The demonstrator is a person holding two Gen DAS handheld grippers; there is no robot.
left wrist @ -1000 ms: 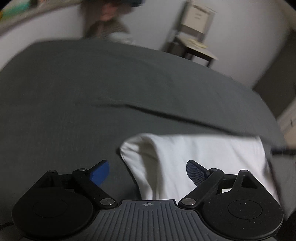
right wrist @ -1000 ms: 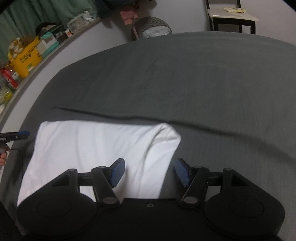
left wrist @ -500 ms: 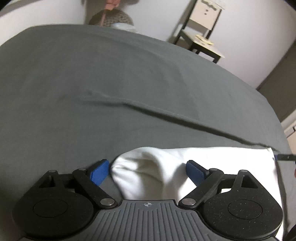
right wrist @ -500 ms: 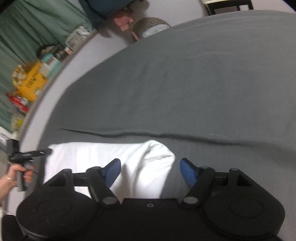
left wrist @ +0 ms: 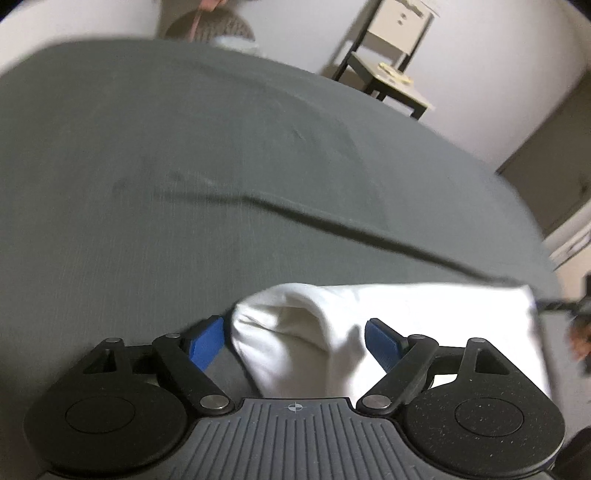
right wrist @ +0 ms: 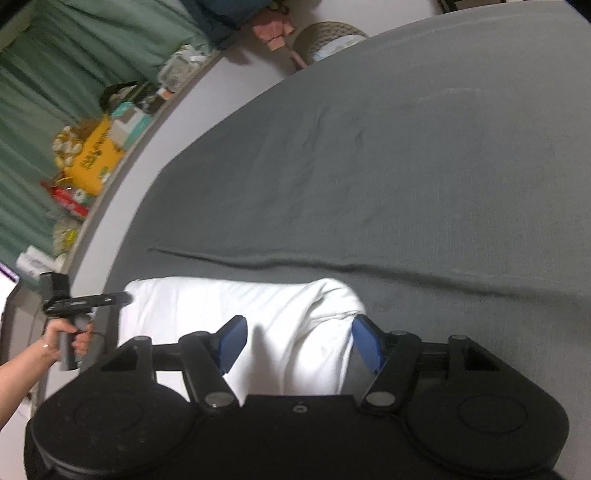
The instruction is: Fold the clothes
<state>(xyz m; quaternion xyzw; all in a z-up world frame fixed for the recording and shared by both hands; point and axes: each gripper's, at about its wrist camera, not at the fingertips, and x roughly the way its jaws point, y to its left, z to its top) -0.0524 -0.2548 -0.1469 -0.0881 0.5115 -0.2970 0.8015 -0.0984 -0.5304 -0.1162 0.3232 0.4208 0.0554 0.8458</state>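
Note:
A white folded garment [left wrist: 424,306] lies on the grey bed sheet [left wrist: 184,184] near its front edge. In the left wrist view my left gripper [left wrist: 295,343] stands open, its blue pads [left wrist: 207,341] on either side of the garment's rounded left end. In the right wrist view the garment [right wrist: 221,302] stretches leftward, and my right gripper [right wrist: 299,345] is open around its rounded right end. A hand [right wrist: 70,332] holds the left gripper [right wrist: 123,298] at the garment's far end. Neither gripper holds the cloth.
A long crease [right wrist: 332,264] runs across the sheet just beyond the garment. Past the bed stand a dark-framed chair [left wrist: 388,70] and a woven basket [right wrist: 328,35]. A cluttered ledge with a yellow bag [right wrist: 96,158] and green curtains lines the left side.
Both grippers have shifted so that each end of the garment now sits between its open fingers. The right wrist view has swung left. The garment has not moved.

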